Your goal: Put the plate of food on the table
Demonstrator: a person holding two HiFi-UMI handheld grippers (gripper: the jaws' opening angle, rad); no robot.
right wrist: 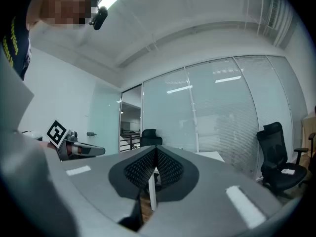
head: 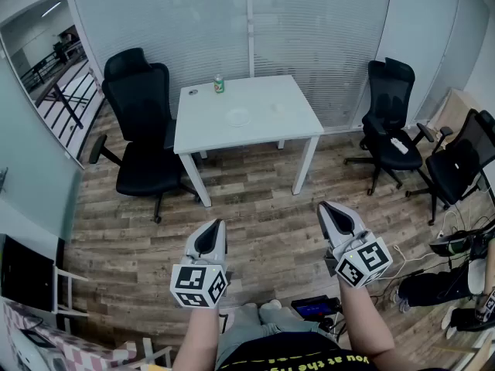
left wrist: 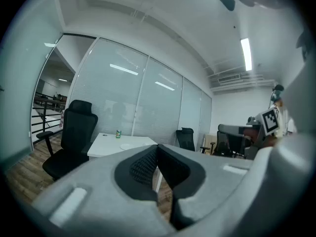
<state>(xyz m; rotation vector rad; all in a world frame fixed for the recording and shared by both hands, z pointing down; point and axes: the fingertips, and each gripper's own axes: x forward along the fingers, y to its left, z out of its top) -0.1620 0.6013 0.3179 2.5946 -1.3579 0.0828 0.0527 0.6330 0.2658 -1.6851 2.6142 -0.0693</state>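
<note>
A white table stands ahead by the glass wall, and a pale plate lies on it; I cannot tell whether it carries food. A green can stands at the table's far edge. Both grippers are held low over the wooden floor, well short of the table. My left gripper is shut with nothing between its jaws, and so is my right gripper. In the left gripper view the table, the can and the plate show past the shut jaws of the left gripper. The right gripper points toward the table.
A black office chair stands left of the table, and two more chairs stand at the right. Bags and cables lie on the floor at the right. A small dark object sits at the table's far left corner.
</note>
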